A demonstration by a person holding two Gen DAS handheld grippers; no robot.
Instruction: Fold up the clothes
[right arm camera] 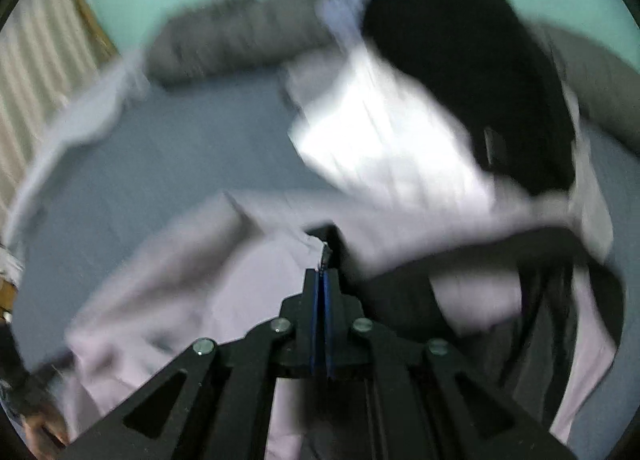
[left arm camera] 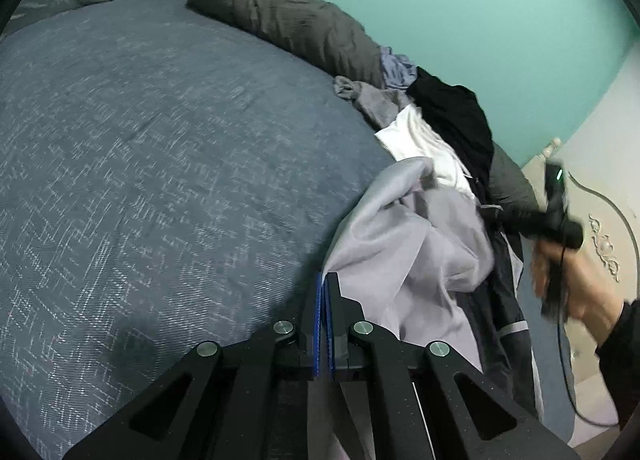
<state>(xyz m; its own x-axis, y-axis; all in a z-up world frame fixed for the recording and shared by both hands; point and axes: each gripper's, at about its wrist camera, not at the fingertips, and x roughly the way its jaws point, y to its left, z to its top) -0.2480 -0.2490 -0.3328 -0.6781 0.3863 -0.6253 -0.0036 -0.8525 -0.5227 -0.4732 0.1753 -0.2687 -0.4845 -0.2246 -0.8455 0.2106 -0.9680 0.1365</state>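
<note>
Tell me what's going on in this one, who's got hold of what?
A person holding a gripper in each hand is working on a pale lilac garment on a bed with a grey-blue cover. The left gripper is shut on the garment's edge. The right gripper is also closed at a fold of it, though that view is blurred. More unfolded clothes, white and black, lie heaped by the green wall.

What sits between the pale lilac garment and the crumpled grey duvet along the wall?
In the left wrist view: a white garment, a black garment and a grey knit piece lie between the lilac garment and the grey duvet.
</note>
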